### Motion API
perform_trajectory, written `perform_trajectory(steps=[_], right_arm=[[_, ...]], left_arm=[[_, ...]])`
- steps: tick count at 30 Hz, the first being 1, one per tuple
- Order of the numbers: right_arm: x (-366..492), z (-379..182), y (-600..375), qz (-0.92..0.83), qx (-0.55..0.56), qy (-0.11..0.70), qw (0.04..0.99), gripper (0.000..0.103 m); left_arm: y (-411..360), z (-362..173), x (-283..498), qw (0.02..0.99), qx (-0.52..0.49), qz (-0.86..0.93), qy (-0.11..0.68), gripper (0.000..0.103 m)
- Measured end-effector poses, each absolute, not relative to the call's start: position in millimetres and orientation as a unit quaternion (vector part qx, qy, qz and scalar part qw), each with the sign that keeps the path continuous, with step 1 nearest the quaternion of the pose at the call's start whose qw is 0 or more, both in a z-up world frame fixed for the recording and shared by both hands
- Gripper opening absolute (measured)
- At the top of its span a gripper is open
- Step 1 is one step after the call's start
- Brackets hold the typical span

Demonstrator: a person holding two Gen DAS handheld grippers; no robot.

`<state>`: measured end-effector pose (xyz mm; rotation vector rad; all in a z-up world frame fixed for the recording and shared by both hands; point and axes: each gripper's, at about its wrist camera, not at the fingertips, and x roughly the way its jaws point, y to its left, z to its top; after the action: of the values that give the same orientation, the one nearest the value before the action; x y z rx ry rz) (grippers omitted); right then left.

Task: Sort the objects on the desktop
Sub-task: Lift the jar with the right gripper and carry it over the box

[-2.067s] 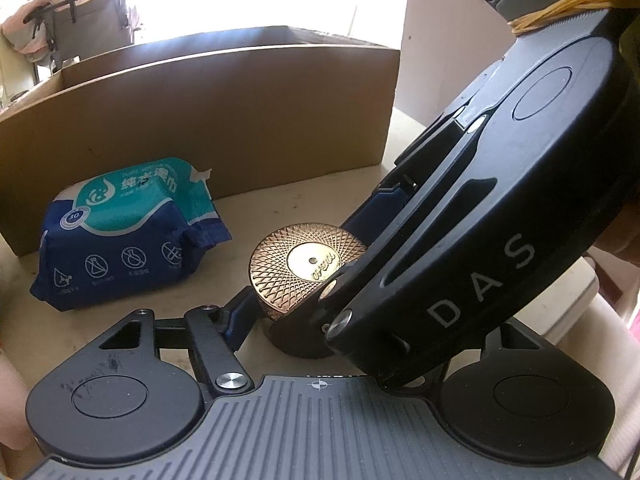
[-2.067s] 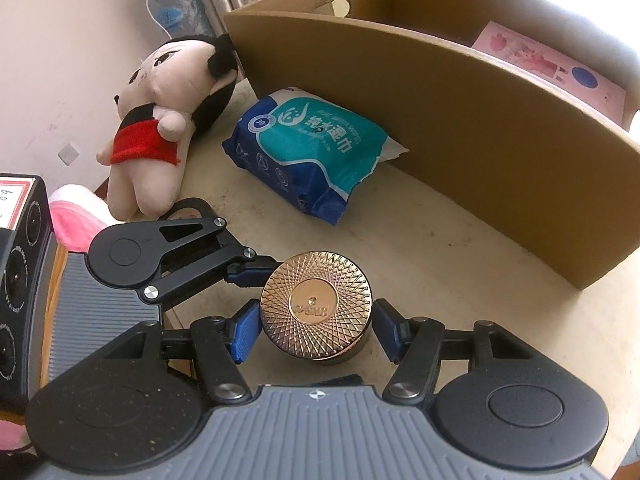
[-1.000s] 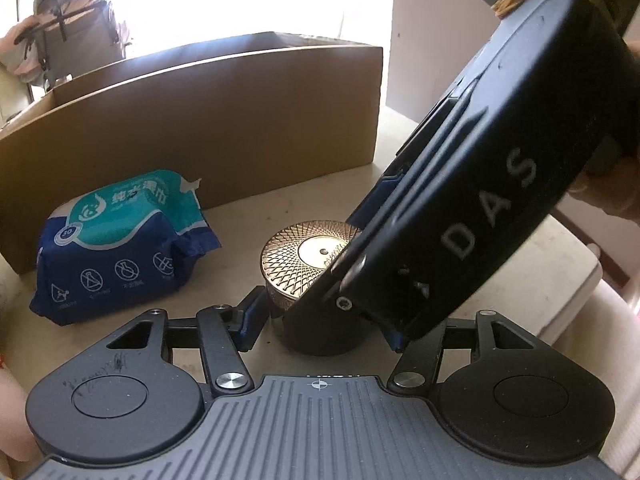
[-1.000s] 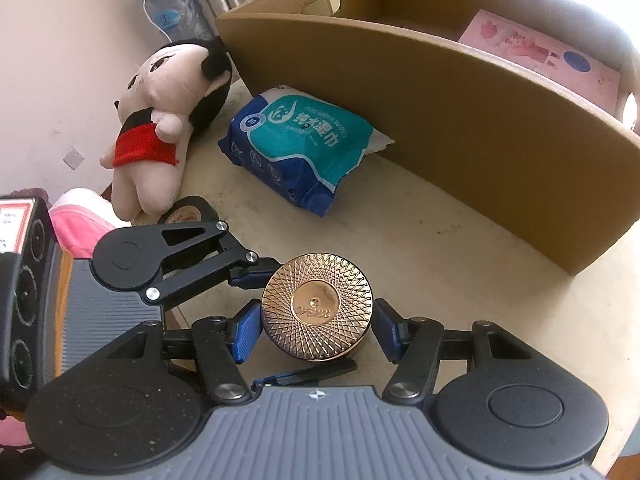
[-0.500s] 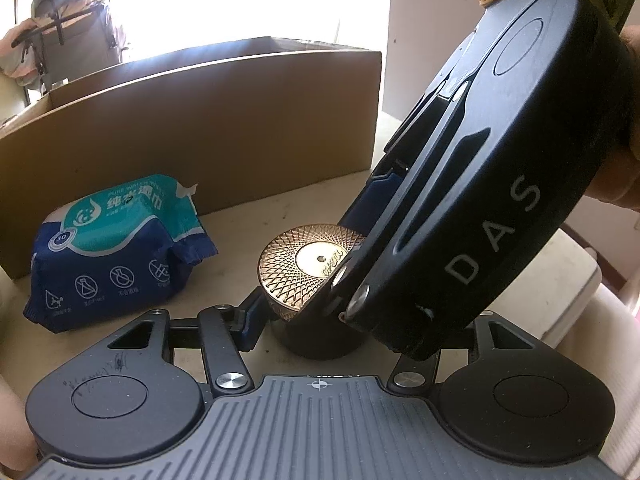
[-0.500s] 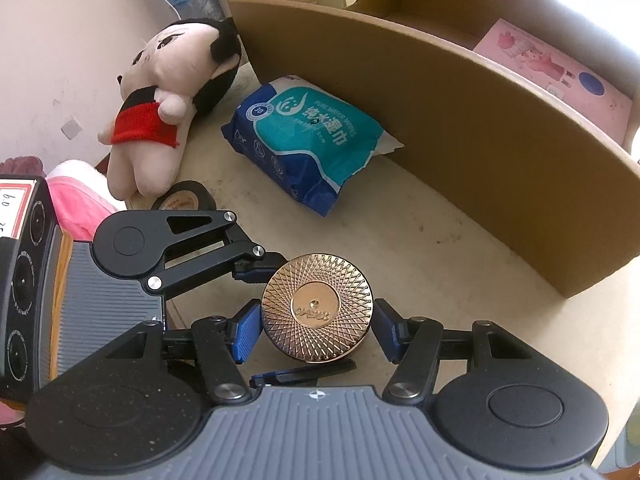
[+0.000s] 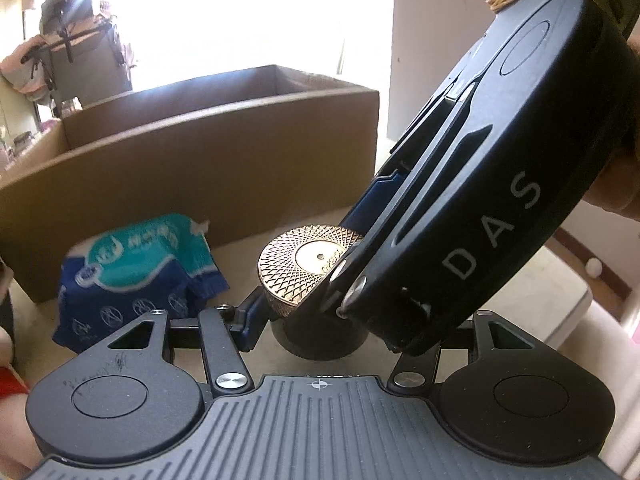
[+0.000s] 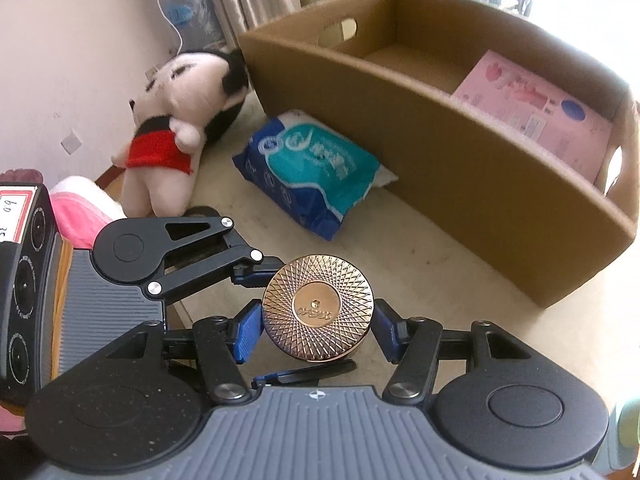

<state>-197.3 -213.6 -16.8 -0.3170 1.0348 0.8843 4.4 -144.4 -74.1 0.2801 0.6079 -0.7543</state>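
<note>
Both our grippers have risen with the round jar (image 8: 318,306) since a moment ago, and the cardboard box (image 8: 460,160) now shows more of its inside. Our left gripper (image 7: 320,322) pinches the jar's dark body; only its left blue pad shows, the right one hidden behind our right gripper (image 8: 318,330). Its blue pads flank the gold patterned lid, the left touching, the right showing a sliver of gap, so we cannot tell whether it grips. Behind lie a blue wipes pack (image 8: 312,168) against the box wall and a plush doll (image 8: 180,120), both blurred. A pink booklet (image 8: 536,112) rests inside the box.
</note>
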Motion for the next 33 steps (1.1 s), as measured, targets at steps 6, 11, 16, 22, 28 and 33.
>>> perform_trajectory(steps=[6, 11, 16, 22, 28, 33], right_arm=[[-199, 16, -212, 0.413, -0.149, 0.445, 0.781, 0.061], [-194, 46, -213, 0.415, -0.151, 0.418, 0.794, 0.061], [-176, 73, -216, 0.410, -0.140, 0.409, 0.803, 0.061], [-138, 89, -223, 0.392, -0.119, 0.429, 0.805, 0.061], [-91, 82, -230, 0.372, -0.101, 0.464, 0.798, 0.061], [-59, 65, -238, 0.358, -0.094, 0.493, 0.788, 0.061]], left_arm=[[-144, -49, -8, 0.889, 0.141, -0.348, 0.263, 0.056], [-147, -26, -9, 0.897, 0.149, -0.342, 0.237, 0.056], [-153, -5, 0, 0.900, 0.160, -0.344, 0.214, 0.056], [-172, 7, 52, 0.893, 0.169, -0.362, 0.207, 0.056], [-194, 5, 97, 0.877, 0.153, -0.385, 0.242, 0.056], [-218, -4, 137, 0.857, 0.150, -0.402, 0.285, 0.056]])
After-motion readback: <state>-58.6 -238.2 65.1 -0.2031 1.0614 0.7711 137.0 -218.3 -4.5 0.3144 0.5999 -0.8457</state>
